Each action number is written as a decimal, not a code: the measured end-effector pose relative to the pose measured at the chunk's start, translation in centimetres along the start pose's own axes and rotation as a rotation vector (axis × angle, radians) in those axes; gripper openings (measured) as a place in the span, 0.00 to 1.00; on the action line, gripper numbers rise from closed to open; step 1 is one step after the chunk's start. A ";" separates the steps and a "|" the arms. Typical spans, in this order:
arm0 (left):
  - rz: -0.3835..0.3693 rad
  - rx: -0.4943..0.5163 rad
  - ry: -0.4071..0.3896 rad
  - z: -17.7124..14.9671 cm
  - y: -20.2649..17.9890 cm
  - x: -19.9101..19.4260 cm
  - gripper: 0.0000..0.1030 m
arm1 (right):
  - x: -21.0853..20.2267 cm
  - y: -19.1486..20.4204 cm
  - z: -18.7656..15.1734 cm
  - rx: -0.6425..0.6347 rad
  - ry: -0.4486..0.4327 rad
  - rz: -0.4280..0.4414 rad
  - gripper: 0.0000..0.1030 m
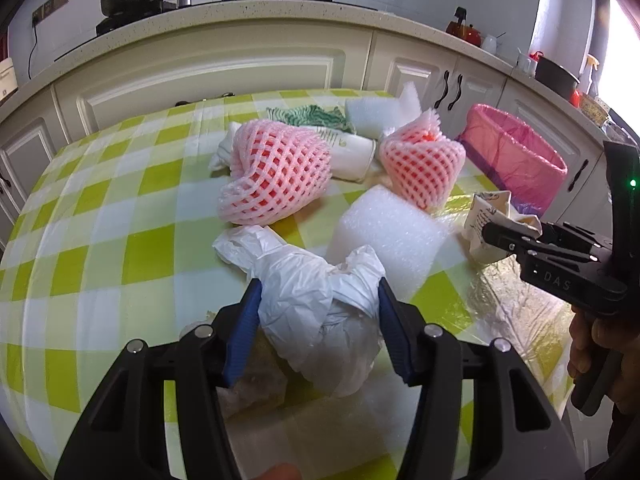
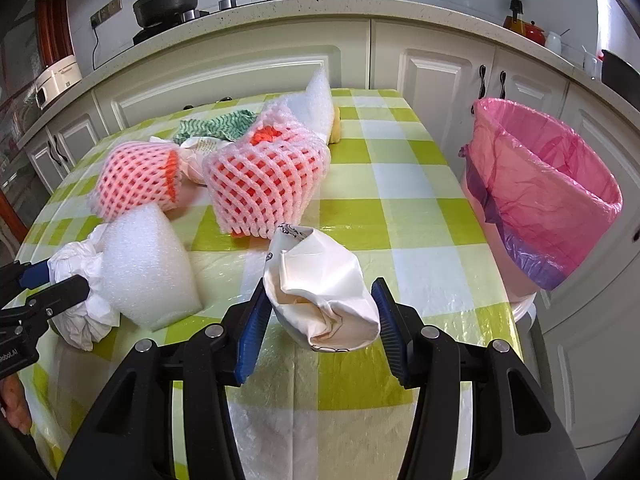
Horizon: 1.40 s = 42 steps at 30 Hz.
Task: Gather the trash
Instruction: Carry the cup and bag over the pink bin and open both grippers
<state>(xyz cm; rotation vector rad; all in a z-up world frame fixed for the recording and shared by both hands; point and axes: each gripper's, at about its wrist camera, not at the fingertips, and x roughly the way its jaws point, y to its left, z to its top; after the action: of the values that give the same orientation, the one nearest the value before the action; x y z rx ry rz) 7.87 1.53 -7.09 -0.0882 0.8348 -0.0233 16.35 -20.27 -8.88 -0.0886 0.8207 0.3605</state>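
Left gripper [image 1: 320, 300] has its 2 blue pads pinching a crumpled white plastic bag [image 1: 316, 300] at the near edge of the checked table [image 1: 100, 240]; right gripper [image 2: 320, 300] pinches a crushed cream paper cup [image 2: 320, 292] near the table's right side, the pink-lined bin [image 2: 552, 184] standing just off that edge. Both pieces look very light and soft (the bag slick, the cup already collapsed and springy), so a mid-body hold across the thickest bunching should keep them. Loose bag tails may drag on the foam block [image 1: 392, 228] beside it.

Crinkled white plastic bag [image 1: 316, 312], creased cream paper cup [image 2: 320, 300], matt white foam block [image 2: 148, 268], glossy film-covered green checked tablecloth [image 2: 400, 216] are seen
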 end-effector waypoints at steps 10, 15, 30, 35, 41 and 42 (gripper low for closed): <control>0.023 -0.017 -0.073 0.5 -0.3 -4.4 0.53 | -3.2 -0.9 0.4 0.028 -0.056 0.021 0.48; 0.041 -0.008 -0.117 1.4 -1.1 -5.8 0.53 | -4.5 -1.7 1.0 0.043 -0.084 0.029 0.48; -0.058 0.119 -0.260 9.0 -8.1 -6.3 0.53 | -8.3 -9.9 5.0 0.145 -0.199 -0.053 0.48; -0.146 0.178 -0.317 14.0 -12.7 -4.8 0.54 | -8.9 -14.8 7.8 0.182 -0.246 -0.113 0.48; -0.291 0.227 -0.330 19.9 -19.2 -1.0 0.55 | -8.3 -20.7 9.9 0.220 -0.284 -0.137 0.48; -0.309 0.234 -0.328 20.7 -20.2 -0.3 0.56 | -8.1 -21.6 10.2 0.224 -0.286 -0.146 0.48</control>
<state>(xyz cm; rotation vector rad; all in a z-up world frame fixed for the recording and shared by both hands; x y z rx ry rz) 23.28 -17.17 8.74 0.0007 0.4804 -0.3874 25.93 -40.56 2.63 0.1103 0.5626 0.1372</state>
